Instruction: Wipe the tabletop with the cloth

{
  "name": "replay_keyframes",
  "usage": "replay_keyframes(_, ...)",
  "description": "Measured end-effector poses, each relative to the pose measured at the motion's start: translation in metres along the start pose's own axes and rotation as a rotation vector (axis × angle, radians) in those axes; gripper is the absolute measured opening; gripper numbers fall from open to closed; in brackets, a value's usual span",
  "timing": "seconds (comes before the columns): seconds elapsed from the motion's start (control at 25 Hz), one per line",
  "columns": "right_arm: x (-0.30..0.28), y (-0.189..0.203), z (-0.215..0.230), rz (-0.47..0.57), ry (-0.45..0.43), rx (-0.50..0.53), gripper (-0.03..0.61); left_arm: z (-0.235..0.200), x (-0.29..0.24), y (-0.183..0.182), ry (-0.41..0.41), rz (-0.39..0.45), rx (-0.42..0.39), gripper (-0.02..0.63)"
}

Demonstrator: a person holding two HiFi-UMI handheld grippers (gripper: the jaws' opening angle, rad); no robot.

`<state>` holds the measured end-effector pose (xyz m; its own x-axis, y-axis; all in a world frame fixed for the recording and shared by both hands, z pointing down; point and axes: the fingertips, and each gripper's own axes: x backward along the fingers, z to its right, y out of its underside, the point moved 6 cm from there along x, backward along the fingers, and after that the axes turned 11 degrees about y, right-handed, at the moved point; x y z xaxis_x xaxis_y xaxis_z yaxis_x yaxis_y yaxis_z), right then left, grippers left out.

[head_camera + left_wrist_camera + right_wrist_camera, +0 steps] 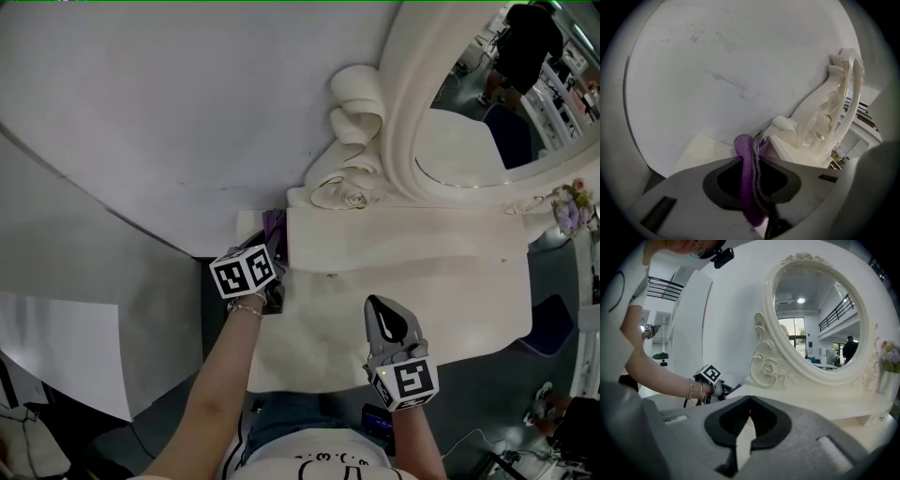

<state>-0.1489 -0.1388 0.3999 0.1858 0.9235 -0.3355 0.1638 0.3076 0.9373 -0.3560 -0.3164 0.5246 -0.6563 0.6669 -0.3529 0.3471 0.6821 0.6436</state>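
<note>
Jaws of the left gripper (752, 165) are shown clamped on a purple cloth (748, 187), with a folded, grey-edged lip of it pushed out past the tips. In the head view the cloth is placed just left of frame centre, at the far left corner of the cream tabletop (450, 300), close beside the carved foot (347, 192) of an oval mirror (487, 141). Whether the cloth is pressed onto the surface cannot be told from any view. The right gripper (749, 404) is seen with its jaws brought together at the tips and nothing caught between them, only a pale sliver of tabletop being visible through the slit lower down. It is held over the near part of the tabletop, lower right of centre in the head view, well apart from the cloth and pointed towards the mirror. Thin bracelets (246, 307) are worn on the left wrist, just behind the marker cube (246, 272). A white wall (169, 103) fills the upper left of the head view, and a small bunch of flowers (572, 206) is set at the right edge.
</note>
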Motion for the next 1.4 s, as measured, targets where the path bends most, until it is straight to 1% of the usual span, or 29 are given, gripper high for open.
replay_keyframes(0.04, -0.001, 0.002, 0.001, -0.007, -0.002, 0.004, -0.002, -0.001, -0.006, 0.001, 0.005, 0.000, 0.009, 0.081)
replay_keyframes(0.12, -0.001, 0.006, 0.002, -0.020, -0.009, 0.004, -0.002, -0.002, -0.015, 0.000, -0.009, -0.009, -0.006, 0.081)
replay_keyframes(0.2, -0.001, 0.010, 0.002, -0.029, -0.015, -0.003, -0.002, -0.002, -0.021, -0.002, -0.033, -0.037, -0.035, 0.081)
replay_keyframes(0.36, -0.001, 0.009, -0.001, -0.032, -0.034, 0.006, -0.002, -0.006, -0.024, -0.002, -0.076, -0.101, -0.051, 0.081)
replay_keyframes(0.4, -0.001, 0.008, -0.002, -0.033, -0.042, 0.011, -0.002, -0.008, -0.024, -0.002, -0.091, -0.114, -0.071, 0.081)
replay_keyframes(0.52, -0.002, 0.007, -0.003, -0.036, -0.060, 0.024, -0.002, -0.012, -0.021, -0.005, -0.135, -0.148, -0.168, 0.081)
replay_keyframes(0.6, -0.003, 0.004, -0.003, -0.035, -0.067, 0.032, -0.002, -0.015, -0.017, -0.007, -0.154, -0.154, -0.197, 0.081)
replay_keyframes(0.8, -0.007, -0.001, -0.006, -0.032, -0.084, 0.043, -0.002, -0.038, 0.005, -0.022, -0.227, -0.127, -0.228, 0.081)
replay_keyframes(0.96, -0.009, 0.000, -0.011, -0.037, -0.110, 0.038, -0.002, -0.058, 0.028, -0.031, -0.299, -0.123, -0.246, 0.081)
replay_keyframes(1.12, -0.009, -0.005, -0.018, -0.024, -0.143, 0.050, -0.002, -0.068, 0.057, -0.039, -0.349, -0.091, -0.212, 0.081)
replay_keyframes(1.2, -0.008, -0.008, -0.017, -0.020, -0.148, 0.053, -0.002, -0.063, 0.074, -0.046, -0.346, -0.052, -0.201, 0.081)
replay_keyframes(1.32, -0.004, -0.010, -0.017, -0.017, -0.148, 0.045, -0.002, -0.045, 0.094, -0.048, -0.292, 0.002, -0.190, 0.081)
replay_keyframes(1.4, -0.001, -0.013, -0.019, -0.007, -0.149, 0.050, -0.002, -0.031, 0.102, -0.043, -0.256, 0.022, -0.187, 0.081)
